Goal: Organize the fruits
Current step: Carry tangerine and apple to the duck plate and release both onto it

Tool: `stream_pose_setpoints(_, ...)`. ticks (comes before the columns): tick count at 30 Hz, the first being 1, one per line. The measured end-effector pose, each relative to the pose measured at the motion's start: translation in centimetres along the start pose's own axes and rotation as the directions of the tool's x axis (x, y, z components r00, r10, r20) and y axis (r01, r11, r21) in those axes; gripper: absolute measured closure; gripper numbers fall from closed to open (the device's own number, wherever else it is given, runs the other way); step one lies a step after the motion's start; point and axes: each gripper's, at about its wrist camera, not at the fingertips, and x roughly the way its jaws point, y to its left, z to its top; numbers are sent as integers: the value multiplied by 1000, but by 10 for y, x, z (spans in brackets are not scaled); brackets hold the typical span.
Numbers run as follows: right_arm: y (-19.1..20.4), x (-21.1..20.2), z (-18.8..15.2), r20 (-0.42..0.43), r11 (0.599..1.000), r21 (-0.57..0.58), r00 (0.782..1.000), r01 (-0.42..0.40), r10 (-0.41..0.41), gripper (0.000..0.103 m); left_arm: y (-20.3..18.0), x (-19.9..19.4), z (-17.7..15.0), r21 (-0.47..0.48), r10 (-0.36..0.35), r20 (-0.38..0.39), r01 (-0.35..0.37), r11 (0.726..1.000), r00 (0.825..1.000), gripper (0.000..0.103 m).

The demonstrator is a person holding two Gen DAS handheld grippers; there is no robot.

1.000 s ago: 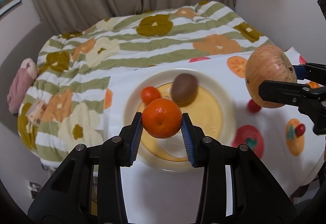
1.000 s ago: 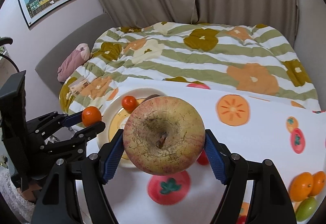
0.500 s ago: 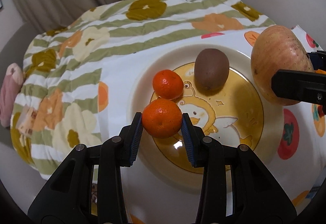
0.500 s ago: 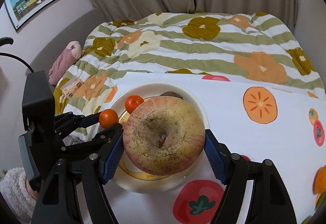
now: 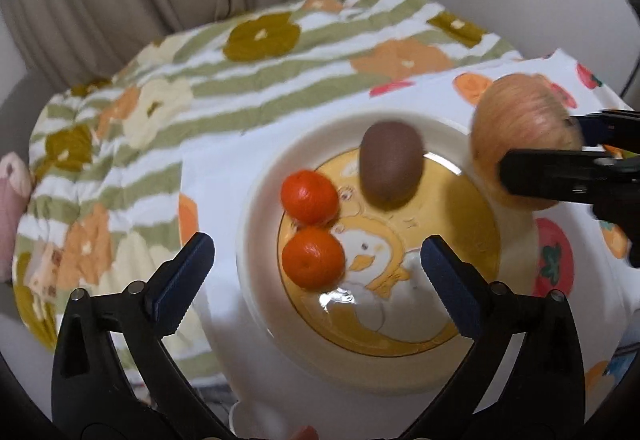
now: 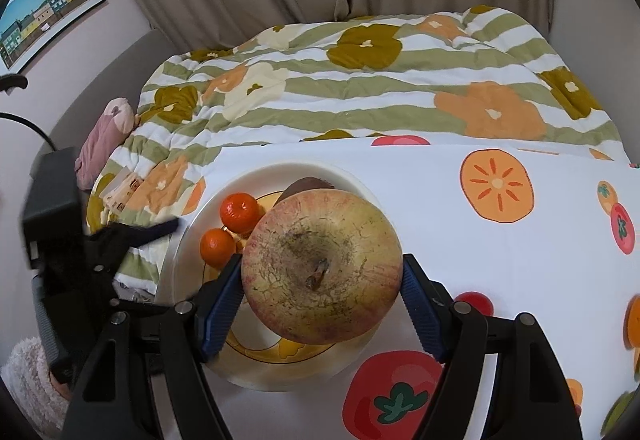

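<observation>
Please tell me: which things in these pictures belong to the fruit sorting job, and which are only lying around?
Belong to the job:
plate
two tangerines on it
kiwi on it
apple in the right gripper
left gripper, jaws opening, nothing between the pads

Only lying around:
floral quilt
pink plush toy
framed picture

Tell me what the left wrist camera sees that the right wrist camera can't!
Only the left wrist view shows the whole brown fuzzy kiwi and the duck picture on the plate's yellow middle, between the opening left gripper, whose jaws hold nothing.

Only the right wrist view shows the framed picture of colourful houses on the wall and the apple's stem end.

Both show the white round plate, two small orange mandarins, the big yellow-red apple clamped in the right gripper, and the striped flowery blanket.
</observation>
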Motion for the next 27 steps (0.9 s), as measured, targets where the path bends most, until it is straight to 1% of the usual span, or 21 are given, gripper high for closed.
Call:
stream_pose_setpoints(4, 1, -3, 1, -6, 1000, -13, 1000, 3, -3, 31, -1, -11, 2, 8, 1, 7, -1, 1000, 1000, 0)
stream_pose_setpoints(7, 2, -2, 2, -23, 999, -43, 1000, -6, 5, 31, 1, -21, 2, -10, 0, 5, 0, 1000, 1000, 0)
stream_pose_setpoints(15, 13, 18, -3, -76, 990, -138, 997, -24, 13, 31, 7, -42, -12, -60, 12, -7, -12, 998, 1000, 0)
stream_pose_setpoints(21, 17, 33, -8, -92, 986, -167, 996, -31, 15, 31, 11, -38, -22, -85, 11, -31, -14, 996, 999, 0)
stream_pose_setpoints(27, 17, 41, -10, -89, 981, -190, 996, -22, 5, 31, 11, -31, -26, -81, 10, -44, -13, 997, 999, 0)
